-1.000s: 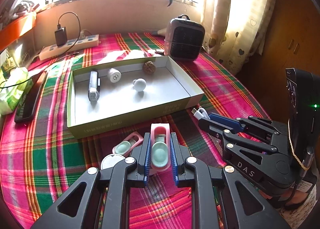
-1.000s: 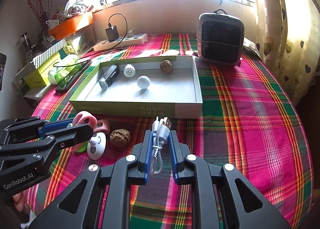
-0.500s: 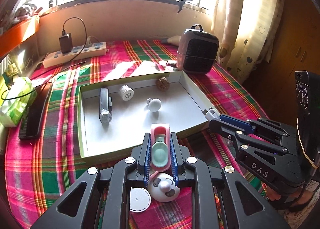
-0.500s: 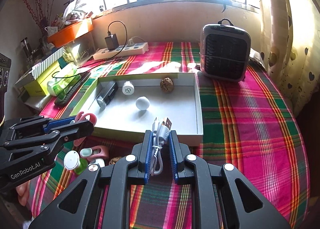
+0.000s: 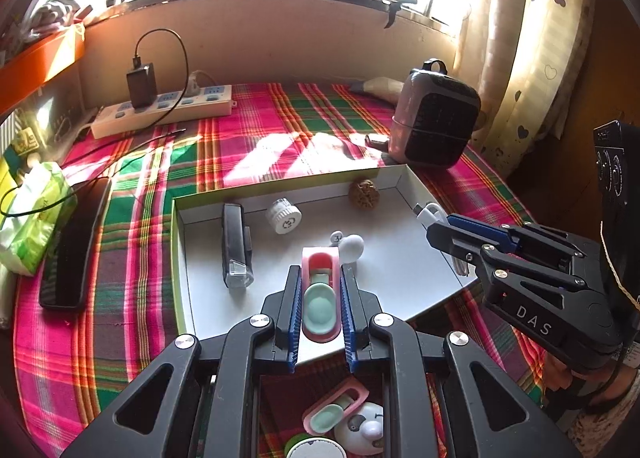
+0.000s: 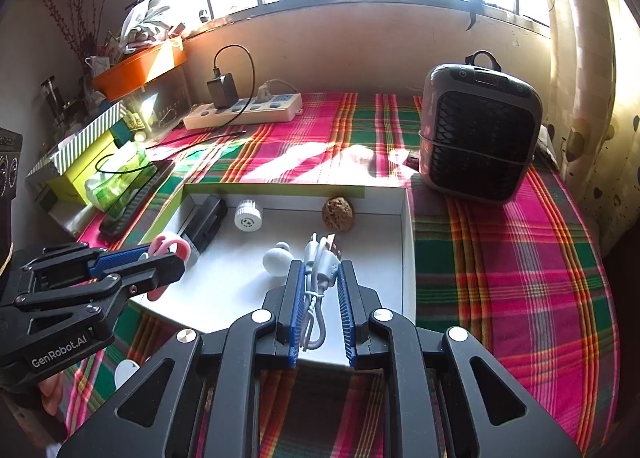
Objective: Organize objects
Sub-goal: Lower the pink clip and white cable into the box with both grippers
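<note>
My left gripper (image 5: pixel 320 278) is shut on a pink clip with a mint-green pad (image 5: pixel 319 296), held above the near part of the shallow white box (image 5: pixel 180 254). My right gripper (image 6: pixel 319 276) is shut on a coiled white USB cable (image 6: pixel 318 270), also above the box (image 6: pixel 408 242). Inside the box lie a black and clear lighter-like item (image 5: pixel 236 248), a white round cap (image 5: pixel 284 215), a walnut (image 5: pixel 363 193) and a white ball-shaped piece (image 5: pixel 350 246). In the right wrist view the left gripper (image 6: pixel 160 256) shows at the left with the pink clip (image 6: pixel 170 248).
On the plaid cloth (image 5: pixel 132 185) below my left gripper lie another pink clip (image 5: pixel 334 410), a white round toy (image 5: pixel 364 430) and a white disc (image 5: pixel 316 450). A grey heater (image 6: pixel 480 141), a power strip (image 6: pixel 244 109), a dark phone (image 5: pixel 74 242) and tissue pack (image 5: pixel 32 213) surround the box.
Both grippers have carried their loads forward from the cloth in front of the box to above its inside. The loose items on the cloth have slipped beneath the left gripper.
</note>
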`<state>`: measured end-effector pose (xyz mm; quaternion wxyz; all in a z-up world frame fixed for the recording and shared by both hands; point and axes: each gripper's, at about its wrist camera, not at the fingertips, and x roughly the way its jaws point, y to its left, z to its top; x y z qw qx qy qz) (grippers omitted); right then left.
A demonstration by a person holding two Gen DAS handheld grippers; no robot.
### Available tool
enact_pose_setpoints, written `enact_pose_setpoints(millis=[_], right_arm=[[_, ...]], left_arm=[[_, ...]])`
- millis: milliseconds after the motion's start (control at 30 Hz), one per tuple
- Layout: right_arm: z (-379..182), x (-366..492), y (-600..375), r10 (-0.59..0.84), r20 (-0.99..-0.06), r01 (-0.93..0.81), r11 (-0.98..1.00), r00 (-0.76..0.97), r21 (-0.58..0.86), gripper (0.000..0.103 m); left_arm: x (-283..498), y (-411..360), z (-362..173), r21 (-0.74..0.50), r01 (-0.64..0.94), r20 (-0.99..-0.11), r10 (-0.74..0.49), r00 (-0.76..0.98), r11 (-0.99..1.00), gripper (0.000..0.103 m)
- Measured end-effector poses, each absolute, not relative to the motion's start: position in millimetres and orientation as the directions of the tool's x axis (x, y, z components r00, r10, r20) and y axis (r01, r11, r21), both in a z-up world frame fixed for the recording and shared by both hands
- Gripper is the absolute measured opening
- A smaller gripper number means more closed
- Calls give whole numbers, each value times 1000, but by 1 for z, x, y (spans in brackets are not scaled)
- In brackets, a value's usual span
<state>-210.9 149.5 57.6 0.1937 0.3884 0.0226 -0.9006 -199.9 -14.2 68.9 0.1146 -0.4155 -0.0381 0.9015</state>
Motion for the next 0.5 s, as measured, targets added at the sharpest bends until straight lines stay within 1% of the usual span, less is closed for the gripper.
enact_pose_setpoints(millis=[367, 500], right_arm=[[47, -252, 133, -351, -741, 404, -907, -572, 118, 18], [41, -264, 128, -398, -746, 427, -889, -534, 169, 18]], left_arm=[[-230, -18, 54, -161, -147, -768, 217, -602, -976, 16], [-238, -18, 48, -161, -140, -779, 213, -590, -977, 16]])
